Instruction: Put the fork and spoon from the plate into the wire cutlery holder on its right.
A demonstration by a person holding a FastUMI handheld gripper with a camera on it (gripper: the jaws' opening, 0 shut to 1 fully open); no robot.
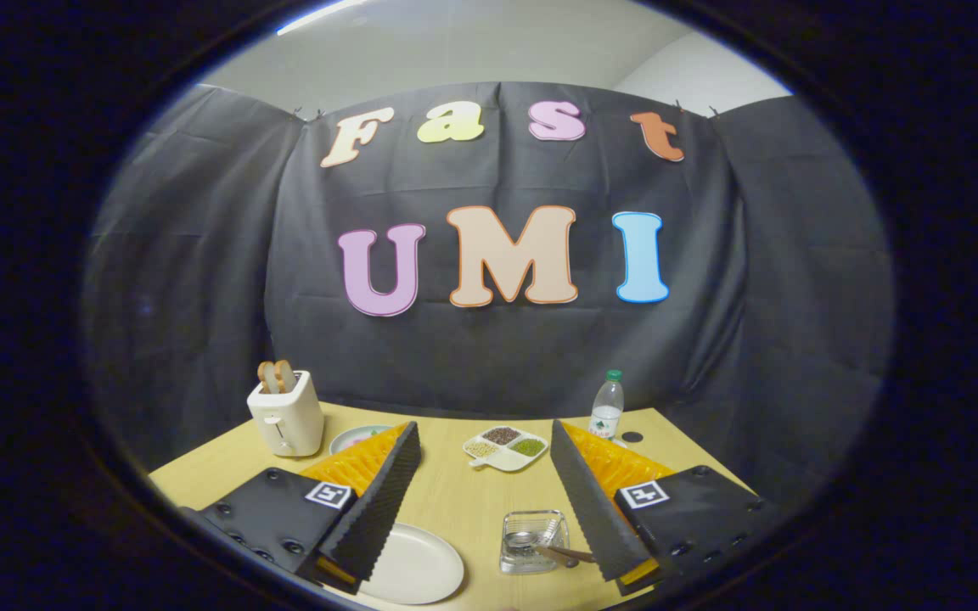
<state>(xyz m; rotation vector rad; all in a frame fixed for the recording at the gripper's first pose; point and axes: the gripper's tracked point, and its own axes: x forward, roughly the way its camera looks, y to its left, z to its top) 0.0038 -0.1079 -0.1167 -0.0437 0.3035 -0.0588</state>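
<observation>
My gripper [484, 427] is open and raised above the wooden table [455, 492], with nothing between its fingers. Below and between the fingers lies a white plate [417, 568]; the part of it that shows is bare, and the left finger covers its left edge. To the plate's right stands the wire cutlery holder [534, 540]. Metal cutlery [531, 538] rests inside it, and a brown handle [570, 554] sticks out toward the right finger. I cannot tell the fork from the spoon.
A white toaster [287, 414] with bread slices stands at the back left, with a small plate [353, 437] beside it. A divided dish of beans [506, 447] sits mid-table. A water bottle [607, 407] stands at the back right. Black cloth walls the booth.
</observation>
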